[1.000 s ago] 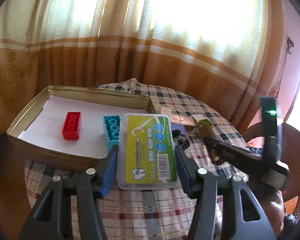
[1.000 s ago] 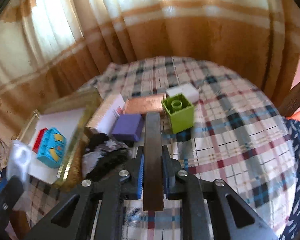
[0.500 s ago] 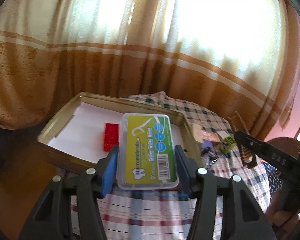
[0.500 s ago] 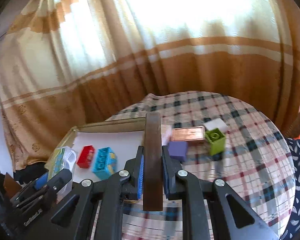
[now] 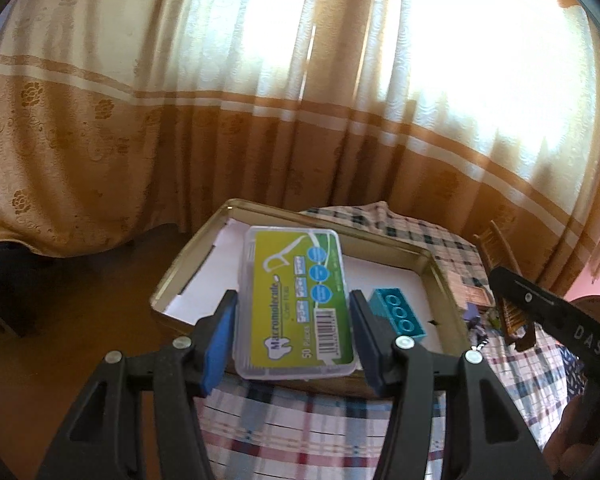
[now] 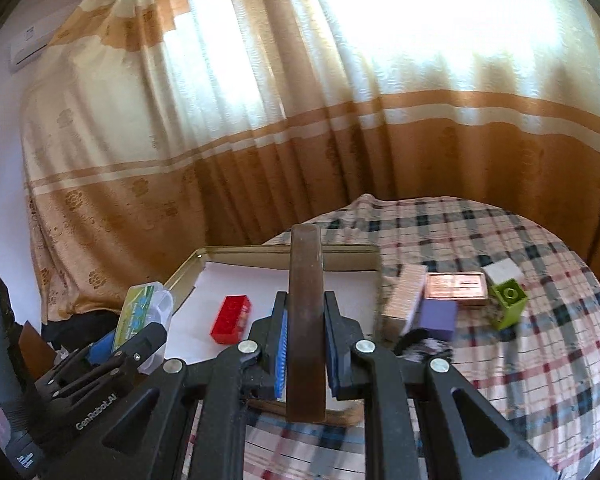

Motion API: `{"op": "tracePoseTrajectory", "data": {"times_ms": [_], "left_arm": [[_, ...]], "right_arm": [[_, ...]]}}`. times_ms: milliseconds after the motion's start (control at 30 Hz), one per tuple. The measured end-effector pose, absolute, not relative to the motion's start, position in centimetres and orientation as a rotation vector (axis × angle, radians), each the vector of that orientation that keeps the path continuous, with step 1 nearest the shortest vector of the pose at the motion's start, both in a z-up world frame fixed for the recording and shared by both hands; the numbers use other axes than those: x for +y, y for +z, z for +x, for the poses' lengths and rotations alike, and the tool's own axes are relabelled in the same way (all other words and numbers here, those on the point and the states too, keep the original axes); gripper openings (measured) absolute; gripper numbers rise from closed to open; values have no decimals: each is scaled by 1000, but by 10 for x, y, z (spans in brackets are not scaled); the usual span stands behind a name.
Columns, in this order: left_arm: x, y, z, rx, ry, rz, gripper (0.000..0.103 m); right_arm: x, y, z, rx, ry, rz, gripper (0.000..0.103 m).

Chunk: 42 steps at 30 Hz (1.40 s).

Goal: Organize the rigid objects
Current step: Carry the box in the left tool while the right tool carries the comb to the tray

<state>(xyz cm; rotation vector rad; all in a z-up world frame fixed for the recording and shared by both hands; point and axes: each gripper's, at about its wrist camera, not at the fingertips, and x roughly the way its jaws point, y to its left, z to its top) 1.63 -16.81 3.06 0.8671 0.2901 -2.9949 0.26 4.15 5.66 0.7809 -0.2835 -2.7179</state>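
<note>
Floss box (image 5: 296, 300) above plaid-clothed table (image 5: 300, 432), curtains (image 5: 260, 100) behind

Your floss box (image 5: 296, 300) hides the tray (image 5: 380, 240) middle. Brown bar (image 6: 306, 320) covers the teal brick; its near end is cut at 6 o'clock. Green block (image 6: 510, 304) is blurred.

Striped curtain (image 5: 260, 128) (sunlit); air conditioner (image 6: 30, 42); checked tablecloth (image 6: 540, 360).

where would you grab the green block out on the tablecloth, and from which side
Take the green block by its two flat side walls, coming down from above. It sits upright on the tablecloth with the stud on top, so fingers can straddle the stud. The white block is close behind it, so close across the other two sides, which look free.
</note>
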Motion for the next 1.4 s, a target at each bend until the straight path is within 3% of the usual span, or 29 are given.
{"op": "tracePoseTrajectory", "data": {"times_ms": [500,1400], "left_arm": [[-191,21,-13,224,-2922,880,55],[-195,-7,-56,128,-2814,1021,54]], "right_arm": [[-20,34,-22,-192,-2669,811,17],[-47,-8,-57,-145,-2659,948,17]]}}
